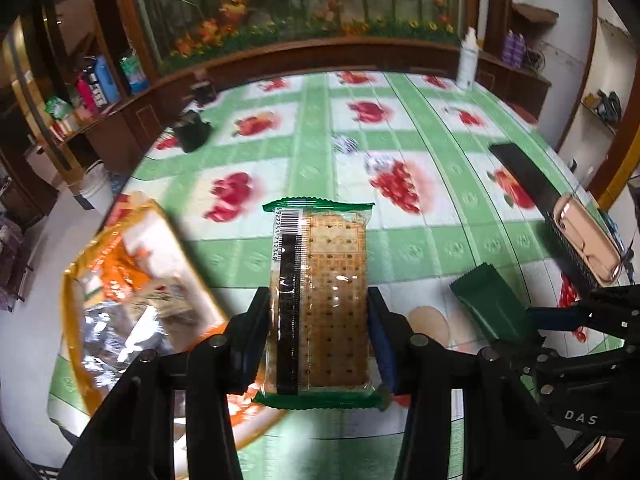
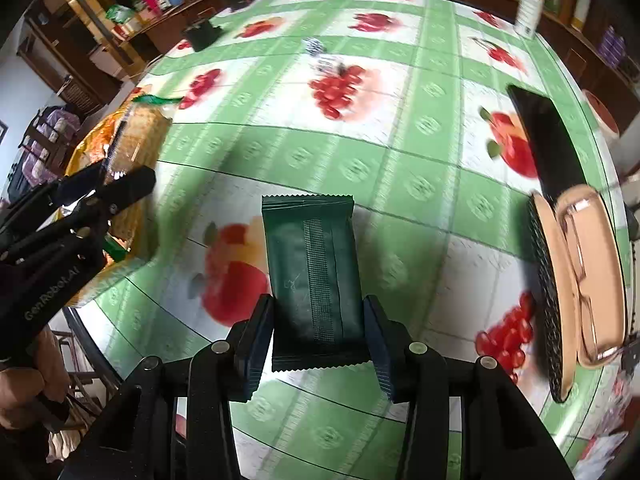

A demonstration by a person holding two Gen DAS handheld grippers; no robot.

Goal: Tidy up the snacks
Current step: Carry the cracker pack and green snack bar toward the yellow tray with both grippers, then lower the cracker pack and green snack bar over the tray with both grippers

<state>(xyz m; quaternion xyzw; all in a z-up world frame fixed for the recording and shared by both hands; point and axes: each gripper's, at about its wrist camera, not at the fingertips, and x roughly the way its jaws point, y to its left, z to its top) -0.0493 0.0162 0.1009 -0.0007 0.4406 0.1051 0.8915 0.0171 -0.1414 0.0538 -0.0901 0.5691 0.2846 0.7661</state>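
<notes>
Crackers first: the left gripper (image 1: pixel 318 336) had its fingers (image 1: pixel 256 332) clamped on the long sides of a clear-wrapped cracker packet (image 1: pixel 320 300), green crimped seals at both ends. The packet's long axis ran straight out along the fingers, about half of it sticking past the tips. It hung in the air over the desk (image 1: pixel 400 248), clear of the fruit-print cloth.

Landmark for everything here was the big orange snack bag (image 1: pixel 132 280), lying open near the desk edge with foil and smaller packs showing inside. In the left wrist view that bag sat just to the left of the cracker packet and lower down, so the left hand was clearly the nearer one to it.

Over on the other side, the right gripper (image 2: pixel 320 332) was pinching a dark green snack bar (image 2: pixel 314 272) the same way: pads on its long edges, long axis pointing forward, zigzag ends front and back. Also off the cloth. From its camera the orange snack bag (image 2: pixel 136 216) was well off to the left, with the left gripper (image 2: pixel 116 184) and its crackers (image 2: pixel 140 132) right over it.

Best guess: if the bag was where snacks go, the crackers only needed a short swing left and down, nose first into the opening. The green bar would have to cross farther, and probably wait so the two grippers didn't bump. A pink tray (image 2: pixel 592 276) sat on the far side from the bag.
</notes>
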